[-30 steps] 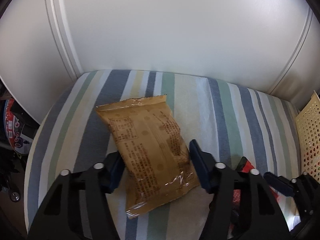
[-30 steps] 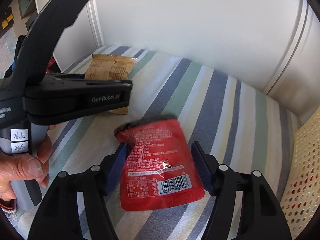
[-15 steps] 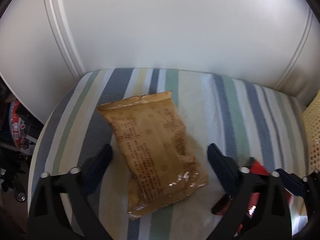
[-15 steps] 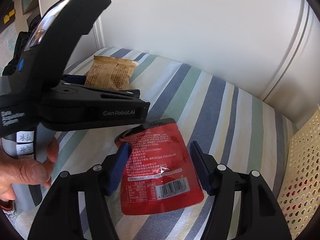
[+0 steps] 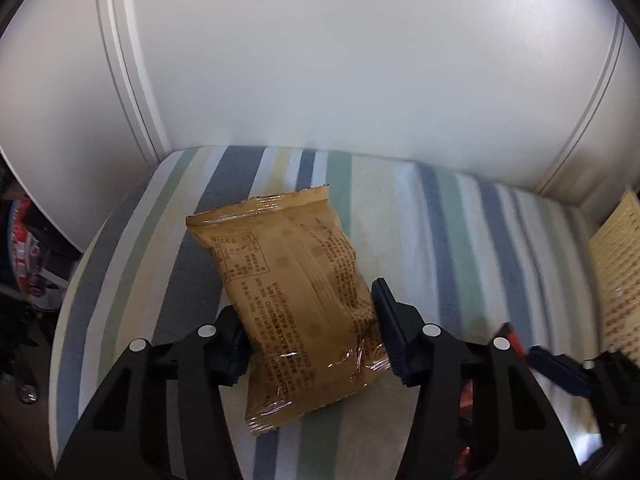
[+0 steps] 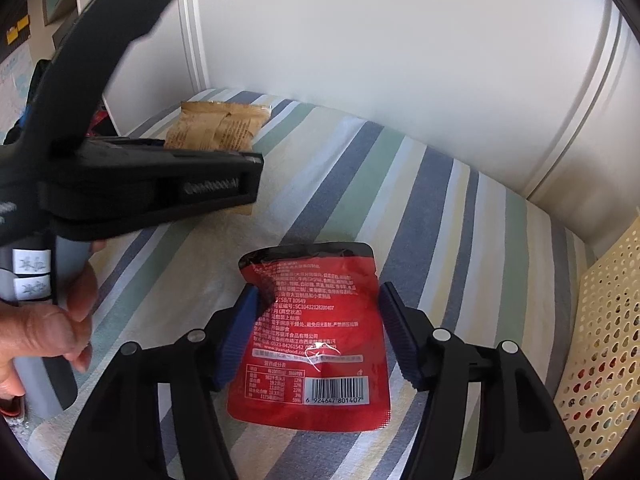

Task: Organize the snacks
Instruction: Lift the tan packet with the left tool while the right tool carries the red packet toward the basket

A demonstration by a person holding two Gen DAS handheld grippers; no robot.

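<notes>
The left gripper is closed on the brown packet, which sticks out ahead of its fingers; the right gripper clasps the red pouch between its pads; a yellow basket stands to its right.

Both wrist views look down close along their fingers, sharing the striped cloth and white wall.

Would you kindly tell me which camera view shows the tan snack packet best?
The left wrist view: the tan snack packet lies whole and close between the left gripper fingers. The right wrist view shows only its far end, behind that gripper's body.
</notes>
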